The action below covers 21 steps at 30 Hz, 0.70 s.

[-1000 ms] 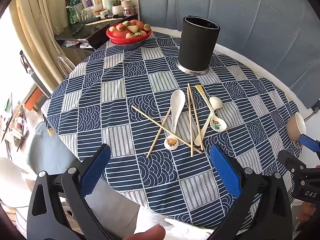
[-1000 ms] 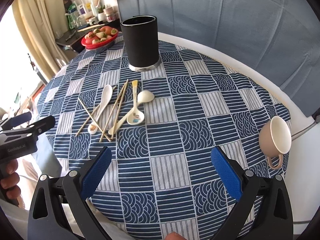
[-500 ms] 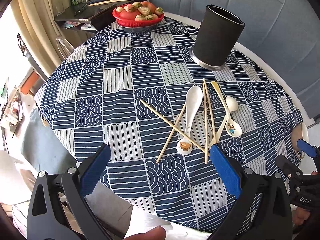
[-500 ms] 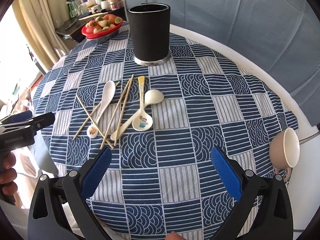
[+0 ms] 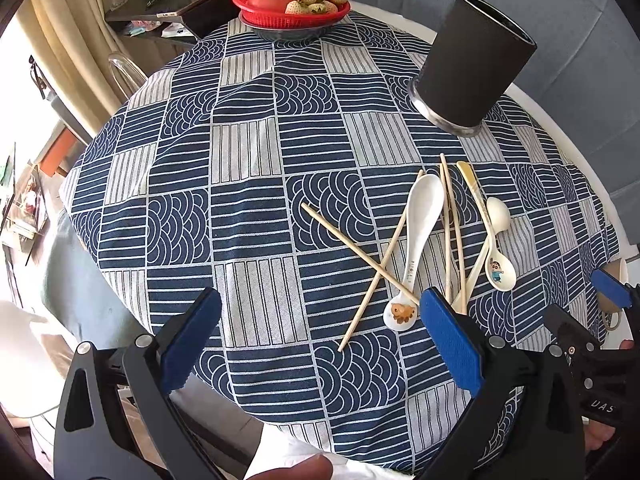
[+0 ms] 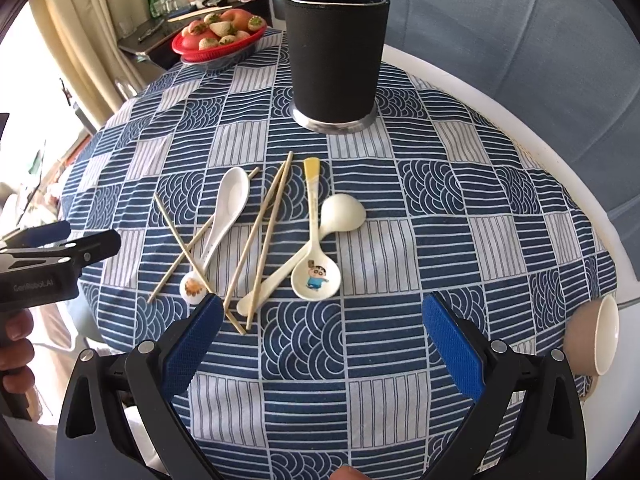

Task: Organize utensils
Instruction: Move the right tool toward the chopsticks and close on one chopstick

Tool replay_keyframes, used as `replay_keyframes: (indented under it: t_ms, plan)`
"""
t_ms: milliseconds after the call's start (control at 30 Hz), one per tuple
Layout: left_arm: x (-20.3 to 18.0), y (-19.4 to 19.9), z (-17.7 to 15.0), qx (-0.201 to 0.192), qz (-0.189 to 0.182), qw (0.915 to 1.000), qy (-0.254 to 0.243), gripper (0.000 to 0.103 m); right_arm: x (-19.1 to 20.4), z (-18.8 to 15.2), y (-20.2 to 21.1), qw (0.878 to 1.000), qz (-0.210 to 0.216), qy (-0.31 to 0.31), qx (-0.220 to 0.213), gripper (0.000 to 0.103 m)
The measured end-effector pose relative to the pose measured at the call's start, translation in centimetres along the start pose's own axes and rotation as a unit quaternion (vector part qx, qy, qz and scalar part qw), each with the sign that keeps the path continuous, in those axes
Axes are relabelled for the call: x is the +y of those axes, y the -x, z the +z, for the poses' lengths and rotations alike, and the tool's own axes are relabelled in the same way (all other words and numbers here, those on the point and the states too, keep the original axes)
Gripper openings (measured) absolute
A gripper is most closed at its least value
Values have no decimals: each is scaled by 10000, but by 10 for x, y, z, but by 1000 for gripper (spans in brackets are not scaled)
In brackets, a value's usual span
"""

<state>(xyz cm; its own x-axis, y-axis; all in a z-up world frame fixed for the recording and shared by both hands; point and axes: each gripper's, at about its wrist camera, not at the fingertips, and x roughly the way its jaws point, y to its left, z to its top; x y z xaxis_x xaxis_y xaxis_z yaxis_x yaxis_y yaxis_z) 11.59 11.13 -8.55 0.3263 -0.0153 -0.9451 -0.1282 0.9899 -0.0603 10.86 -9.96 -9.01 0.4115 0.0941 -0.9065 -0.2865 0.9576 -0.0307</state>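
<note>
With both our claws [image 5: 318,342] [image 6: 322,338] released and empty, we should pinch one pale wooden chopstick [image 6: 266,236] mid-shaft for the tall black cylindrical holder [image 6: 336,52]

A red fruit basket [image 5: 291,16] sits far back on the patterned tablecloth [image 5: 248,152], a tipped cup [image 6: 594,334] near its edge

Matt black holder [image 6: 335,52] with metal base, glossy ceramic-looking spoons [image 6: 228,216], wooden chopsticks [image 6: 262,236], woven cloth tablecloth [image 6: 440,240]
</note>
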Motion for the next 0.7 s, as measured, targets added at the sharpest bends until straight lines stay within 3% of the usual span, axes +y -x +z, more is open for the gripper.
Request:
replay_keyframes:
  t_ms: [700]
  plan:
    - [17, -68, 26, 630, -143, 9975, 274, 97, 27, 32, -65, 9987, 18, 313, 399, 95]
